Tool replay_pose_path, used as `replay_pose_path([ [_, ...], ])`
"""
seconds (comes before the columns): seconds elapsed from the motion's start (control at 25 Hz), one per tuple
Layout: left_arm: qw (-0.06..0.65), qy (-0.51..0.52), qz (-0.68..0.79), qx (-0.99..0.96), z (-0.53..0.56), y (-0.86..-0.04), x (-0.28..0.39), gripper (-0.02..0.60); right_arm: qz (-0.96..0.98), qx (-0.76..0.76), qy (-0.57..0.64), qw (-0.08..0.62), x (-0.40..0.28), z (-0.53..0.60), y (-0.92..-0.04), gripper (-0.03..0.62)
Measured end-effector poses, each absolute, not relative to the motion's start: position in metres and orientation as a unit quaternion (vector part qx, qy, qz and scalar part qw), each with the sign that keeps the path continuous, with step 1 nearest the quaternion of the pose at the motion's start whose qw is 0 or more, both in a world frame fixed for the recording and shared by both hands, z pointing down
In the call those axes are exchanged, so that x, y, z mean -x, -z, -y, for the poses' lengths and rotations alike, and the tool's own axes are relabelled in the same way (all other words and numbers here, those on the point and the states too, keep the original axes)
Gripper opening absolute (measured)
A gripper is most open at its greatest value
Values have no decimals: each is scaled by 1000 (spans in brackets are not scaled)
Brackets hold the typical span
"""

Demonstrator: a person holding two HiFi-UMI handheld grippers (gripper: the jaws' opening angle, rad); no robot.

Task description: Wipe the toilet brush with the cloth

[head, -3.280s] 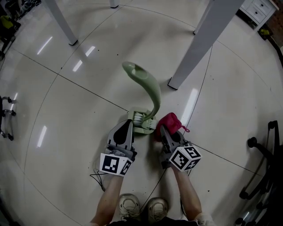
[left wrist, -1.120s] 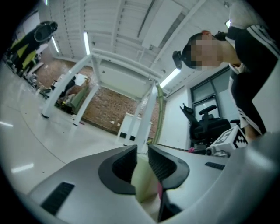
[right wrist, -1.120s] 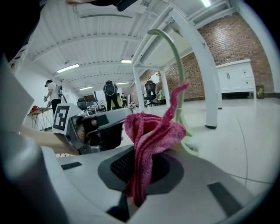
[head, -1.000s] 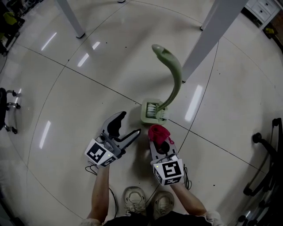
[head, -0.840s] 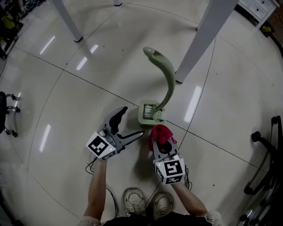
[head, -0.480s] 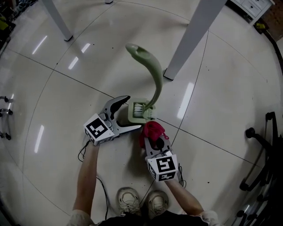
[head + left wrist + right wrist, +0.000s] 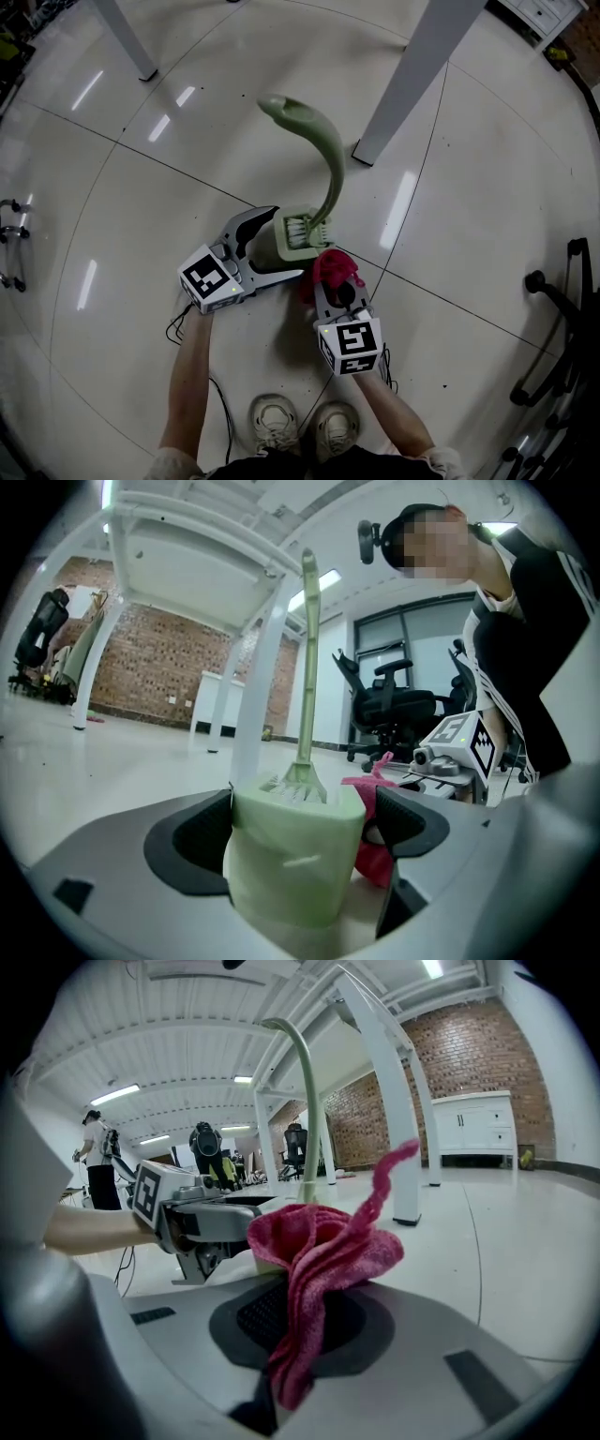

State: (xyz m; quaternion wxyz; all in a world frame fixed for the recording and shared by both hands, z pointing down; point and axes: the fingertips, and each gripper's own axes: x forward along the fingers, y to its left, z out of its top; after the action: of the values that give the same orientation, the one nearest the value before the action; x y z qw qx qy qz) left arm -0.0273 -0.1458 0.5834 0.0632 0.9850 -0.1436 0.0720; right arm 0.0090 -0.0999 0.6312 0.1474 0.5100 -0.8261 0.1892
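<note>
The brush point(image 7: 328, 159) stands in its pale green holder point(image 7: 292, 878) on the floor point(image 7: 131, 178), the bristles down in the holder and the curved handle rising above it and bending over at the top. The left gripper point(image 7: 286, 242) lies low by the floor with its jaws wide. They have just been opening, and the holder stands between them, one jaw on each side. The left jaw is close against the holder's wall, while a gap shows on the right side, so the pads are not pressing. The right gripper point(image 7: 328, 283) has its jaws closed on the pink cloth point(image 7: 336, 266), which bunches up out of them in loose folds with one corner sticking up. The cloth sits just beside the holder's near right corner, and I cannot tell whether it touches. The two grippers are near each other, left and right of the holder. A white leg point(image 7: 412, 75) stands on the floor beyond the brush, and the person's shoes point(image 7: 300, 433) show below the grippers.
</note>
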Motion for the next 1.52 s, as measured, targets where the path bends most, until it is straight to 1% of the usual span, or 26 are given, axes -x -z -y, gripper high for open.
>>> replay_pose_path([
  [0.12, 73, -61, 158, -983, 137, -581, 37, 457, 822, -518, -177, 155, -16, 109, -633, 32],
  [0.28, 101, -18, 180, -978, 118, -576, 41, 456, 814, -535, -157, 164, -32, 133, -632, 32],
  [0.44, 122, -12, 188, -974, 93, -577, 36, 456, 822, -528, -131, 167, -42, 160, -629, 32],
  [0.6, 139, 13, 197, -970, 71, -573, 24, 456, 841, -506, -110, 157, -47, 174, -623, 32],
  [0.72, 146, 17, 203, -968, 66, -575, 20, 456, 836, -518, -101, 153, -54, 172, -617, 32],
  [0.88, 139, 8, 209, -968, 71, -577, 21, 456, 824, -543, -117, 116, -64, 146, -608, 32],
  [1.0, 139, 7, 207, -968, 75, -578, 20, 456, 830, -535, -127, 95, -57, 125, -608, 32],
  [1.28, 142, 14, 204, -969, 77, -577, 18, 456, 839, -521, -131, 84, -39, 111, -608, 32],
  [1.52, 127, -2, 174, -977, 74, -576, 6, 456, 870, -469, -108, 105, -8, 94, -612, 32],
])
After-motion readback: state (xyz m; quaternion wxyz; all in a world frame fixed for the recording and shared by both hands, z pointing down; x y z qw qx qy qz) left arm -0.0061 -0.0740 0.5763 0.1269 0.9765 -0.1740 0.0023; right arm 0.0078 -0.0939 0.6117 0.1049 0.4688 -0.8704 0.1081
